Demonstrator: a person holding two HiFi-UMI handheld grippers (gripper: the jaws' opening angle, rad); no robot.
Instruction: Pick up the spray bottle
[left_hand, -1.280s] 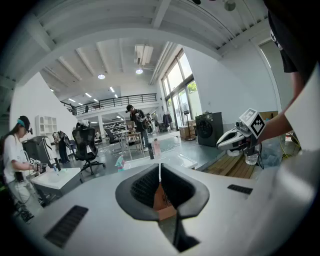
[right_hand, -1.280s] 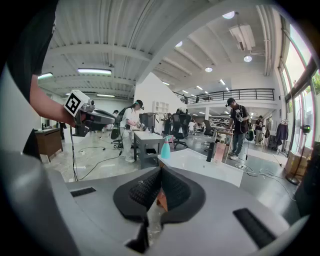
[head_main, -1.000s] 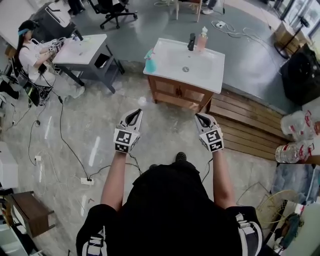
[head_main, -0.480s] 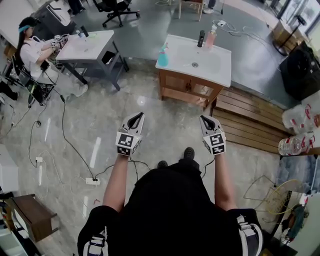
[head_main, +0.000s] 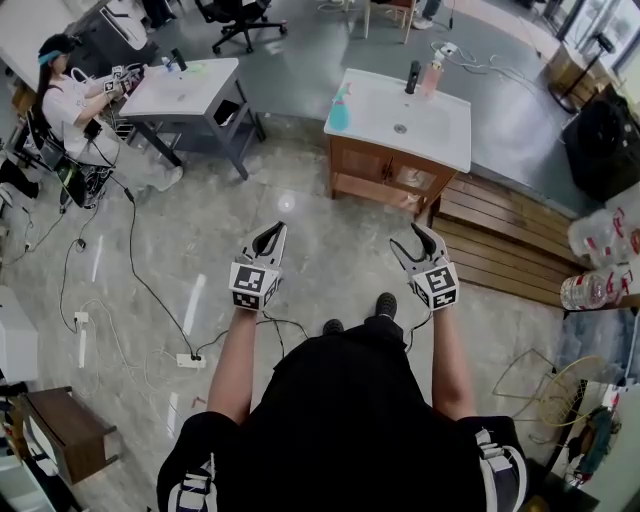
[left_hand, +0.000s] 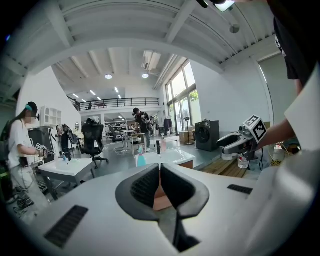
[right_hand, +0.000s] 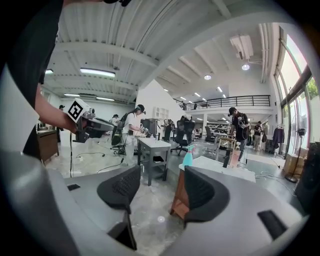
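The teal spray bottle (head_main: 339, 110) stands upright at the left edge of the white washbasin top (head_main: 440, 135) on a wooden vanity, well ahead of both grippers. The left gripper view shows the spray bottle (left_hand: 141, 159) small and far, and so does the right gripper view (right_hand: 188, 156). My left gripper (head_main: 279, 229) is shut and holds nothing. My right gripper (head_main: 417, 238) has just been opening and is open, with only floor and the vanity seen between its pads (right_hand: 120, 187).
A black bottle (head_main: 413, 76) and a pink bottle (head_main: 433, 72) stand at the basin's back. A grey table (head_main: 190, 85) with a seated person is at the left. Wooden pallets (head_main: 500, 245) lie right of the vanity. Cables and a power strip (head_main: 195, 360) lie on the floor.
The right gripper's jaws went from shut to open. The person has stepped across the floor, and the vanity now sits further right in the head view. The left gripper stays shut.
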